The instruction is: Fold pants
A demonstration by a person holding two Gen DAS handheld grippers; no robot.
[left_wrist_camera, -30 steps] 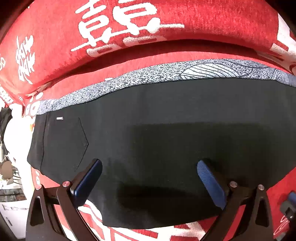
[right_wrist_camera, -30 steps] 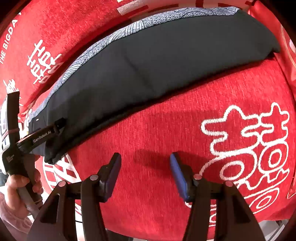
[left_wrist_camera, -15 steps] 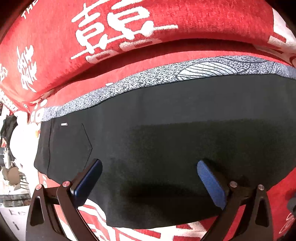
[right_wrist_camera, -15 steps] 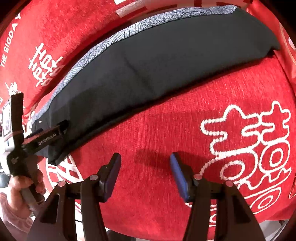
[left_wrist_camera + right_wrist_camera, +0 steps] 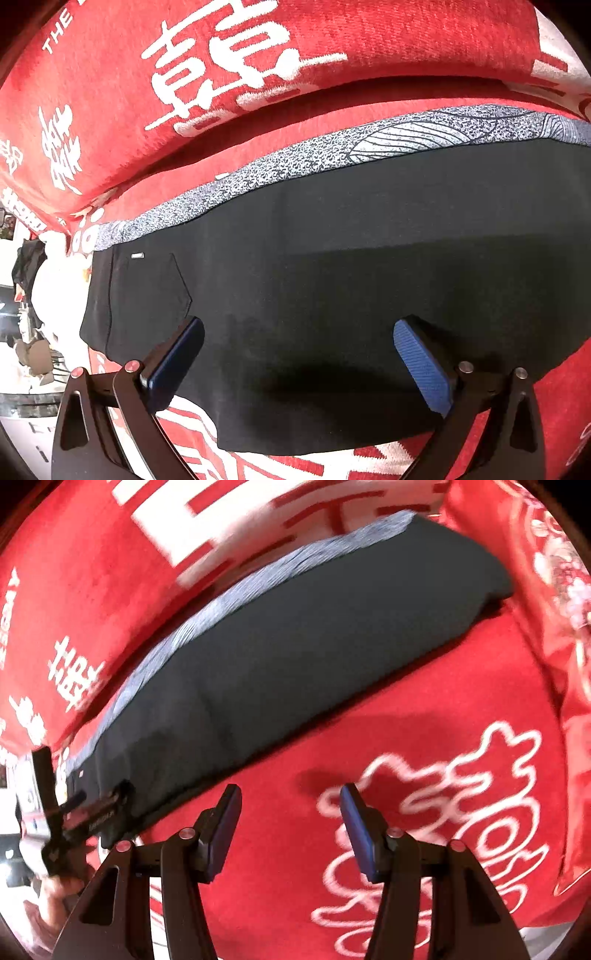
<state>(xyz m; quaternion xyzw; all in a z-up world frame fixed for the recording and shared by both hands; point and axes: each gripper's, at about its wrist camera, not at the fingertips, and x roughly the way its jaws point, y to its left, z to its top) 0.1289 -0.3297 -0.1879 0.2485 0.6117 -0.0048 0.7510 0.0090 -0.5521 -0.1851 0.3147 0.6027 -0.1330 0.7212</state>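
Black pants (image 5: 351, 277) lie flat in a long strip on a red sofa seat, with the back pocket (image 5: 147, 291) and waist end at the left. My left gripper (image 5: 299, 354) hovers open over the near edge of the pants, nothing between its blue pads. In the right wrist view the same pants (image 5: 295, 653) stretch diagonally from lower left to upper right. My right gripper (image 5: 290, 825) stands open over bare red cushion, apart from the pants' near edge. The left gripper's body (image 5: 92, 812) and the hand holding it show at the pants' left end.
A grey patterned cloth (image 5: 332, 158) peeks out along the far edge of the pants. Red cushions with white characters (image 5: 229, 62) rise behind as the sofa back. Another red cushion (image 5: 554, 627) stands at the right end. The seat's front edge (image 5: 258, 465) runs below the left gripper.
The right gripper has slid right along the seat and rolled slightly; its view is blurred. In the left wrist view the pants have drifted a little right. Both grippers' jaws kept their width.
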